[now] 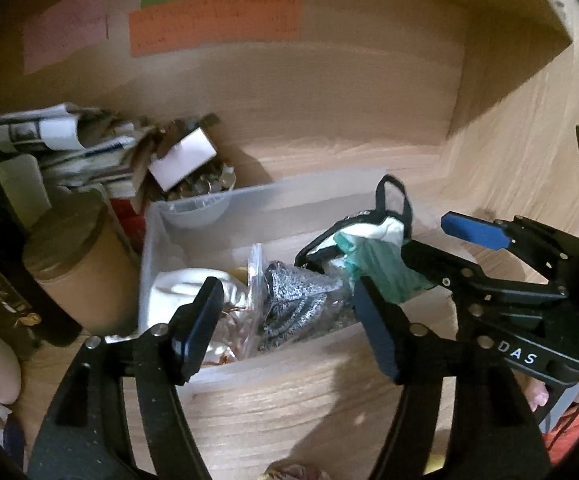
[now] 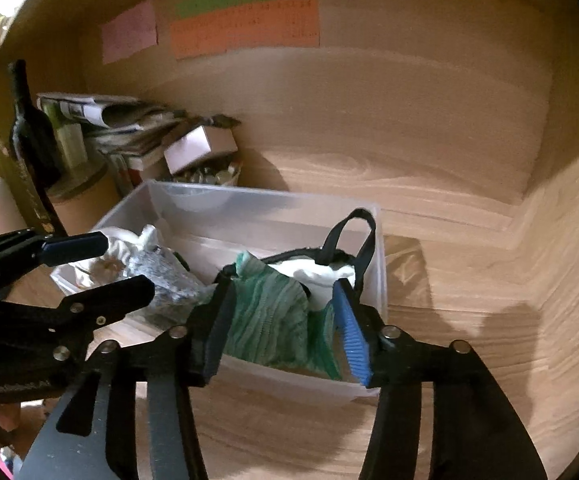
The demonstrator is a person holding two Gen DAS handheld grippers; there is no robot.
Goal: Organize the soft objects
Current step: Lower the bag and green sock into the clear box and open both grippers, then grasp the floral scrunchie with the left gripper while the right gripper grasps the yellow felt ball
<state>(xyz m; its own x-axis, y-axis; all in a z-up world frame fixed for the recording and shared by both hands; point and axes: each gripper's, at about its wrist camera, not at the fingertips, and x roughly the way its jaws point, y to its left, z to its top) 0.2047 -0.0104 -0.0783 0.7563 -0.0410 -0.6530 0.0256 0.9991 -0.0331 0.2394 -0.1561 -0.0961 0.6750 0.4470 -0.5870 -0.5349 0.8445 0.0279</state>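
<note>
A clear plastic bin (image 1: 249, 204) (image 2: 257, 204) stands on the wooden shelf. It holds a white soft item (image 1: 181, 292), a grey knit piece in a clear bag (image 1: 293, 304) (image 2: 165, 276), a green cloth (image 1: 377, 268) (image 2: 269, 312) and a black-strapped pouch with white stuffing (image 1: 373, 232) (image 2: 321, 268). My left gripper (image 1: 285, 320) is open over the bin's front. My right gripper (image 2: 281, 328) is open with its fingers on either side of the green cloth; it also shows in the left wrist view (image 1: 437, 240).
At the left stand a dark bottle (image 2: 29, 128), a cardboard tube (image 1: 77, 272), a stack of newspapers (image 1: 61, 136) and a small box over a cup of coins (image 1: 185, 160). Coloured paper notes (image 2: 245, 24) hang on the back wall. A side wall rises at the right.
</note>
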